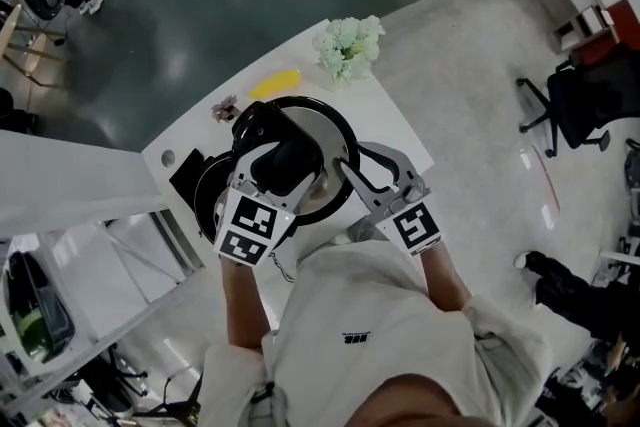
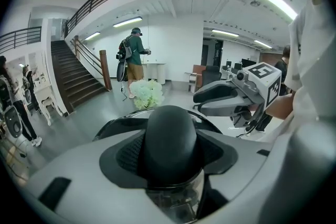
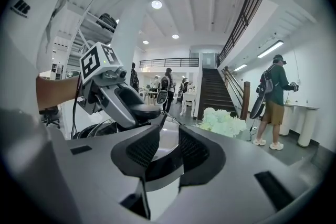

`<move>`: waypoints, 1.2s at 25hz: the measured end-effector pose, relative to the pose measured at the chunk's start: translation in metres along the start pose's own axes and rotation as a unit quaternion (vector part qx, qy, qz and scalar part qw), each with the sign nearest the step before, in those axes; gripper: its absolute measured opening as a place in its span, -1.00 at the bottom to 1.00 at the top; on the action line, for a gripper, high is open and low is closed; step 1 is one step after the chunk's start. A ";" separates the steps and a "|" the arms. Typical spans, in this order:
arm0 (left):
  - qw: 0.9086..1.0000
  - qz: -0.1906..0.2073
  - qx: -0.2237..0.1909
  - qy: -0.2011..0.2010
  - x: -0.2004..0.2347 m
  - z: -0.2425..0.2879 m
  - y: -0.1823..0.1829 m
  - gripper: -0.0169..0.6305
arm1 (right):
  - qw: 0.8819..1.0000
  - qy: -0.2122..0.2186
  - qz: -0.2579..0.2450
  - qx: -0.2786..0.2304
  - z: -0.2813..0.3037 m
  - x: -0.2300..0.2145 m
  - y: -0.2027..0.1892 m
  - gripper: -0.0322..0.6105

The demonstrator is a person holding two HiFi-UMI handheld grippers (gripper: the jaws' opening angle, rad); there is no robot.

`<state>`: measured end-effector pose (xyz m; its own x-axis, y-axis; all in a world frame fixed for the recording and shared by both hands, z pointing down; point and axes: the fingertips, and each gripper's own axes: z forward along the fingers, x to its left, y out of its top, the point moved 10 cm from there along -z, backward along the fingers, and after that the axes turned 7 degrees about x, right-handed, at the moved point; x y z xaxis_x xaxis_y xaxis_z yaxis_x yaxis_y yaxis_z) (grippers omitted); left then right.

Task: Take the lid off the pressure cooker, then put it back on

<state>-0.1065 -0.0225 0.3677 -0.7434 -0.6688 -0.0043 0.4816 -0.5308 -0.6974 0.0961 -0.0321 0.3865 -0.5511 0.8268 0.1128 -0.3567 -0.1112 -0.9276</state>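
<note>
The round steel lid [image 1: 325, 130] with its black rim is held over the white table [image 1: 395, 120], to the right of the open cooker pot [image 1: 207, 205], whose right side it overlaps in the head view. My left gripper [image 1: 280, 160] is shut on the lid's black knob [image 2: 170, 136], which fills the space between its jaws. From the right, my right gripper [image 1: 345, 173] is shut on the lid's rim [image 3: 167, 139], a thin metal edge pinched between its pads. Each gripper shows in the other's view: the right gripper [image 2: 212, 99] and the left gripper [image 3: 140, 110].
A bunch of pale flowers [image 1: 348, 47] and a yellow object [image 1: 273, 83] lie at the table's far edge. A black office chair [image 1: 580, 100] stands to the right. A person with a backpack [image 2: 134, 57] stands near the stairs [image 2: 73, 78].
</note>
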 end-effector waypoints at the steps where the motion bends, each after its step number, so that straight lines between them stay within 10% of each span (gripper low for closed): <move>1: 1.000 0.000 0.001 -0.001 -0.002 0.004 0.003 -0.06 | 1.000 -0.002 0.002 0.001 -0.002 -0.004 -0.002 -0.54; 30: 0.999 -0.012 0.026 -0.026 -0.062 0.130 0.045 -0.06 | 0.995 -0.026 0.069 0.074 -0.052 -0.089 -0.080 -0.54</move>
<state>0.0215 -0.0728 0.4297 -0.7310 -0.6806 0.0500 0.4883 -0.5728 -0.6584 0.2130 -0.0685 0.4326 -0.6393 0.7689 0.0108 -0.3808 -0.3043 -0.8731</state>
